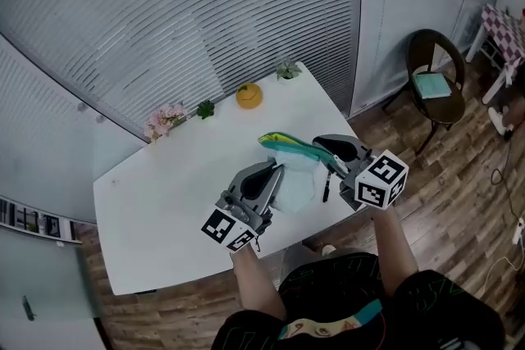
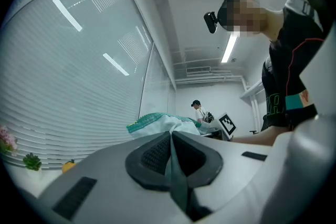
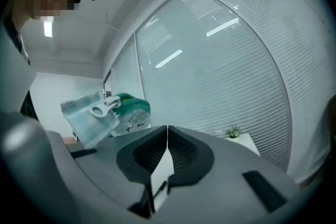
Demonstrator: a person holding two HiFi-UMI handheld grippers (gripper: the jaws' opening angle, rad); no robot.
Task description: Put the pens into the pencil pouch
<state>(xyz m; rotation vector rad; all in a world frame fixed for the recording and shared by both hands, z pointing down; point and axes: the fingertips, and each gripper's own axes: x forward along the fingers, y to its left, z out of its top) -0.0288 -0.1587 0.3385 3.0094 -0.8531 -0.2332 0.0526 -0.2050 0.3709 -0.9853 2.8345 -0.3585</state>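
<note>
Fingers [image 2: 152,152] of left gripper [image 1: 275,172] and right gripper [image 1: 321,145] are clamped on the pencil pouch [image 1: 297,176]; if tipped toward six o'clock, contents could be spilled.

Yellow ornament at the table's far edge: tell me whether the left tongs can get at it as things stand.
Probably not yet. The left tongs are shut on the pouch, shared with the right tongs. Bare table lies before the yellow ornament, so only the grip hinders.

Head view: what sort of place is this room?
Probably an office or meeting room: a white table, long walls of slatted blinds, and a chair on a wooden floor.
</note>
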